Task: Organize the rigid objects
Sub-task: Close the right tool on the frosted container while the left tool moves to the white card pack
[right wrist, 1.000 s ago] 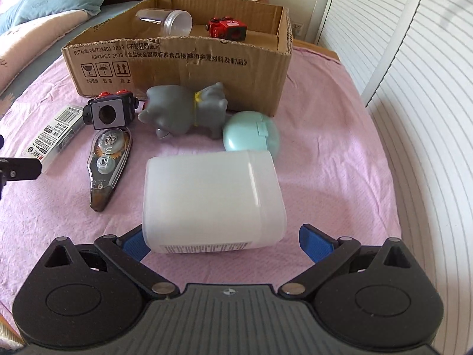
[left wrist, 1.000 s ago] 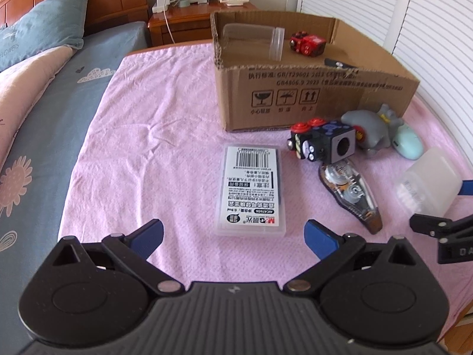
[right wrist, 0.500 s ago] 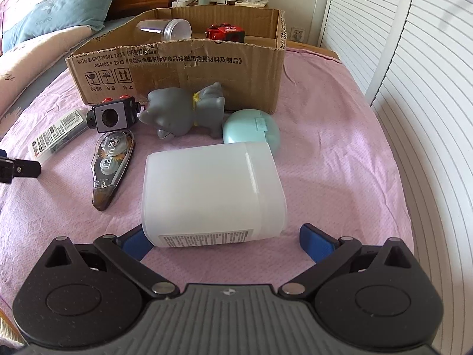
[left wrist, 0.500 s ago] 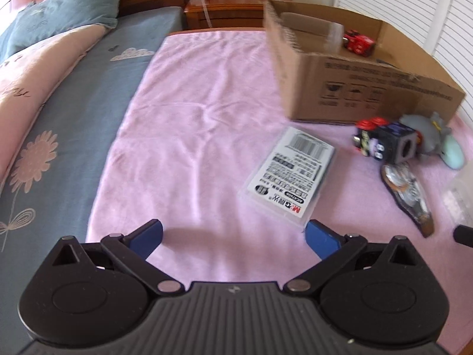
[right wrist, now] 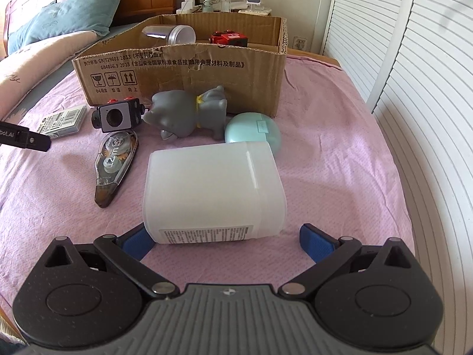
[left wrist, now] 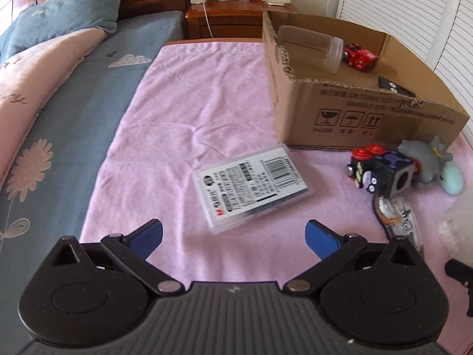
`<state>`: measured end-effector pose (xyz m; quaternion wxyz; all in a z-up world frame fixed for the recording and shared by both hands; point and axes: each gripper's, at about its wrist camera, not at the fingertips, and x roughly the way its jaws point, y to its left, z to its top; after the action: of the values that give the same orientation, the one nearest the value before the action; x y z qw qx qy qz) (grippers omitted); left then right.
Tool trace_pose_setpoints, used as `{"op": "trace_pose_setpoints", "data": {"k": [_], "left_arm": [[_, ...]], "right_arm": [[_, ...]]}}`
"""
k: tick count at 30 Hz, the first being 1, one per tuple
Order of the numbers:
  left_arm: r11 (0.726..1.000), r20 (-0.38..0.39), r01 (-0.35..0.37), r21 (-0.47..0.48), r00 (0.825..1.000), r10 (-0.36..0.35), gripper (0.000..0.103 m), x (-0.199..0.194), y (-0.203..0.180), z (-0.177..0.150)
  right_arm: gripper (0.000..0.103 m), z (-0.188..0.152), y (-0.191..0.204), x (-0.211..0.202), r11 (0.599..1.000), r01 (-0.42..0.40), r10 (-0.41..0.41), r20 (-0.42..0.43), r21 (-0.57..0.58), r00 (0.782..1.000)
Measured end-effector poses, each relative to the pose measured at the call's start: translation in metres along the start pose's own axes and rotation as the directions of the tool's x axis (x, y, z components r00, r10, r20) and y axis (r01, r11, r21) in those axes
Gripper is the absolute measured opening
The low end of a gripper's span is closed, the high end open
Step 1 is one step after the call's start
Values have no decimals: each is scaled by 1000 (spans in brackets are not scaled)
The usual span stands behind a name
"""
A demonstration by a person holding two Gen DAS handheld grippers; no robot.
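Since both grippers' jaws were spread wide, the stiff, smooth, probably light white translucent plastic jar, lying near the pink cloth's front edge, was judged best clasped across its flat sides.

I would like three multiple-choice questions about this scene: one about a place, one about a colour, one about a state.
1. Where is the red toy car?
A. inside the cardboard box
B. on the pink cloth
C. on the pillow

2. What colour is the round case?
A. red
B. mint green
C. black

3. How is the white bottle?
A. upright
B. lying on its side
C. inside the box

Answers:
1 A, it shows above the box wall.
2 B, it is pale green beside the grey toy.
3 B, it lies on the cloth between the open fingers of the right gripper.
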<state>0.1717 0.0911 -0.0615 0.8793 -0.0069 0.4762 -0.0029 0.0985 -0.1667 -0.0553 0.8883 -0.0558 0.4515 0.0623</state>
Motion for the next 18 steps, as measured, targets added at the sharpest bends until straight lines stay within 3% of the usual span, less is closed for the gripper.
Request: {"op": "trace_pose_setpoints", "data": {"k": [3,12,15,18], "left_arm": [[1000,-27,8,-20,1000,-8,102,11,-9,5],[998,13,-37,-56,999,37,102,30,-18,27],[998,46,-35,-51,998,38,93,28,-18,27],[1000,52,-8,-14,999,9,93,26,-20,23]], "right_arm": [[103,0,-1,0,1000,-6,6,6,-7,1000],[103,-5,-2,-2,999,-20,21,29,-25,999],[103,-5,-3,-2,999,-22,23,29,-28,999],[103,-5,-3,-3,999,-23,24,32,-29,999]]}}
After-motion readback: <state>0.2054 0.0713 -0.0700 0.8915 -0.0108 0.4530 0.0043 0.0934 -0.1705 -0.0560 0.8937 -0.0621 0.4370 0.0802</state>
